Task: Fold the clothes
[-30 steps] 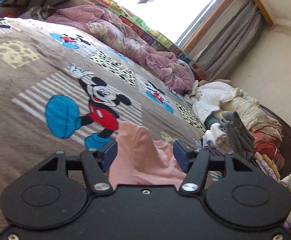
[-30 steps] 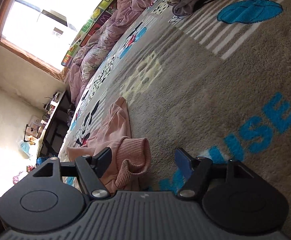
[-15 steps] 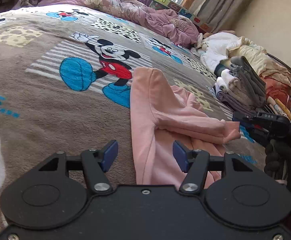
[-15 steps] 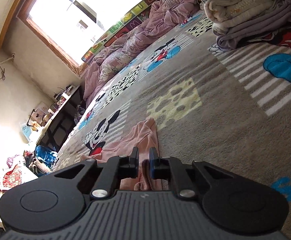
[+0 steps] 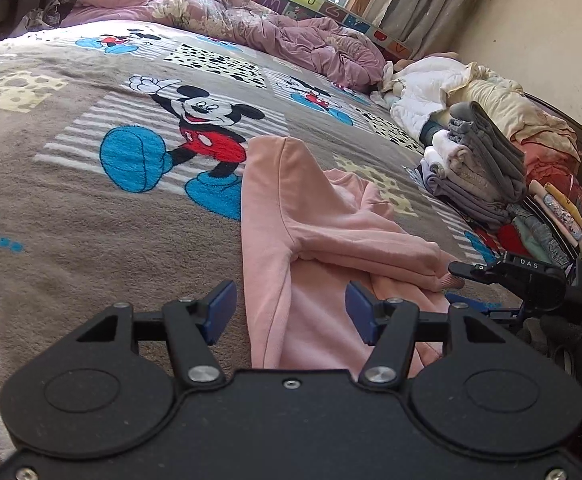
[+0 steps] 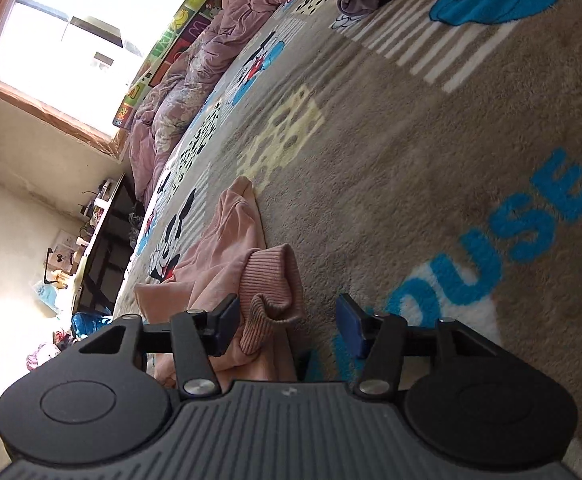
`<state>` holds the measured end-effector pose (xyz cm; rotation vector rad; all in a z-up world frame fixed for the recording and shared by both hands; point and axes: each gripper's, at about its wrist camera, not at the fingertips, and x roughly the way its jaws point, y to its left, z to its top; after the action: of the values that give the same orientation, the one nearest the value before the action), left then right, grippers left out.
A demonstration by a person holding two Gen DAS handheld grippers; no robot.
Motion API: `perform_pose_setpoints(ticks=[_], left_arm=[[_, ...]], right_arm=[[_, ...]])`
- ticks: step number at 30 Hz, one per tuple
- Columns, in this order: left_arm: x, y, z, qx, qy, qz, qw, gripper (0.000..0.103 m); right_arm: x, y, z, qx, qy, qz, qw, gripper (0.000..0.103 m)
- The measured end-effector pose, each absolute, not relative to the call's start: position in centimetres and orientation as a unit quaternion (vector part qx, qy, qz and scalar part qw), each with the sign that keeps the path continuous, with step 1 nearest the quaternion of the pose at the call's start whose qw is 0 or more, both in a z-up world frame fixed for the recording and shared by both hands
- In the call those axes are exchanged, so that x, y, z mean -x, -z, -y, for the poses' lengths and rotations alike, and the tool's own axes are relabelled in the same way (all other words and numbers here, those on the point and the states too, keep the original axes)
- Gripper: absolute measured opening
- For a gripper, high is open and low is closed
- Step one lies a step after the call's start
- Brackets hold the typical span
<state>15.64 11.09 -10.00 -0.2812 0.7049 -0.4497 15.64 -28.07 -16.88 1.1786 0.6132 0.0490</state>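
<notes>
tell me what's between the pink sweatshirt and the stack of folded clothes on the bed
Only bare blanket: the grey cartoon-print fleece blanket, with a yellow patch and white stripes, separates the pink cotton sweatshirt from the stack of folded grey and white clothes. The left wrist view shows this.

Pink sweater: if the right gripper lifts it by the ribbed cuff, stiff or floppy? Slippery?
Probably floppy: the pink sweater lies creased and bunched on the blanket, so it should drape. The ribbed cuff looks thick and textured, so likely easy to grip. Seems light.
</notes>
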Motion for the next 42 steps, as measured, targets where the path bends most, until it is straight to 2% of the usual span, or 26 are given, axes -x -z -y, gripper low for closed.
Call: perform_pose_setpoints(ticks=[5, 7, 9, 10, 14, 18, 20, 25, 27, 28, 30, 31, 34, 36, 39, 40, 41, 42], left_arm=[[-15.6, 9.9, -10.9, 0.133, 0.215, -0.339, 0.906, 0.059], [-15.7, 10.0, -10.8, 0.132, 0.213, -0.34, 0.906, 0.059], [-15.7, 10.0, -10.8, 0.131, 0.21, -0.34, 0.907, 0.059], [-15.8, 10.0, -10.8, 0.131, 0.209, -0.34, 0.907, 0.059], [-15.8, 10.1, -10.9, 0.129, 0.205, -0.341, 0.909, 0.059], [-15.8, 9.9, -10.7, 0.129, 0.212, -0.329, 0.911, 0.059], [-15.1, 9.0, -9.7, 0.114, 0.24, -0.293, 0.918, 0.057], [-13.0, 7.7, -1.8, -0.016, 0.338, -0.215, 0.916, 0.057], [-12.3, 8.0, 2.3, -0.093, 0.37, -0.192, 0.904, 0.054], [-12.4, 8.5, 4.1, -0.126, 0.375, -0.188, 0.899, 0.048], [-12.7, 9.6, 7.5, -0.187, 0.385, -0.181, 0.885, 0.042], [-13.3, 10.2, 8.4, -0.196, 0.39, -0.187, 0.88, 0.036], [-15.4, 11.5, 10.2, -0.206, 0.401, -0.202, 0.87, 0.034], [-16.4, 11.9, 10.9, -0.21, 0.404, -0.208, 0.866, 0.034], [-17.7, 12.4, 11.5, -0.222, 0.41, -0.218, 0.858, 0.034], [-17.9, 12.7, 11.7, -0.225, 0.413, -0.221, 0.854, 0.031], [-17.9, 12.9, 11.9, -0.232, 0.412, -0.22, 0.853, 0.018], [-17.4, 13.3, 12.3, -0.251, 0.402, -0.206, 0.856, 0.01]], right_arm=[[-14.1, 19.7, 28.4, -0.662, -0.03, -0.25, 0.706, 0.048], [-14.7, 19.9, 28.6, -0.673, -0.014, -0.267, 0.69, 0.044], [-15.6, 20.0, 28.5, -0.671, 0.002, -0.294, 0.68, 0.029], [-16.0, 20.0, 28.4, -0.67, 0.009, -0.307, 0.675, 0.027], [-15.8, 20.5, 28.2, -0.697, -0.002, -0.293, 0.655, 0.026], [-15.7, 20.5, 27.5, -0.654, -0.048, -0.309, 0.689, 0.025], [-15.7, 20.3, 27.4, -0.635, -0.074, -0.302, 0.707, 0.025], [-15.6, 19.9, 29.6, -0.636, -0.09, -0.279, 0.714, 0.026], [-15.7, 20.0, 30.6, -0.643, -0.091, -0.27, 0.711, 0.031], [-16.0, 20.2, 31.1, -0.648, -0.09, -0.267, 0.708, 0.031], [-16.6, 20.1, 31.5, -0.638, -0.098, -0.273, 0.714, 0.031], [-17.1, 19.9, 31.4, -0.623, -0.105, -0.282, 0.722, 0.031], [-18.4, 19.0, 31.1, -0.579, -0.127, -0.308, 0.744, 0.031], [-19.3, 18.5, 30.9, -0.549, -0.141, -0.324, 0.757, 0.015], [-19.1, 18.9, 31.3, -0.562, -0.153, -0.316, 0.749, 0.01], [-18.8, 19.0, 31.5, -0.569, -0.158, -0.311, 0.745, 0.01], [-18.8, 19.1, 31.6, -0.576, -0.156, -0.31, 0.74, 0.01], [-18.9, 19.3, 31.6, -0.583, -0.155, -0.308, 0.735, 0.009]])
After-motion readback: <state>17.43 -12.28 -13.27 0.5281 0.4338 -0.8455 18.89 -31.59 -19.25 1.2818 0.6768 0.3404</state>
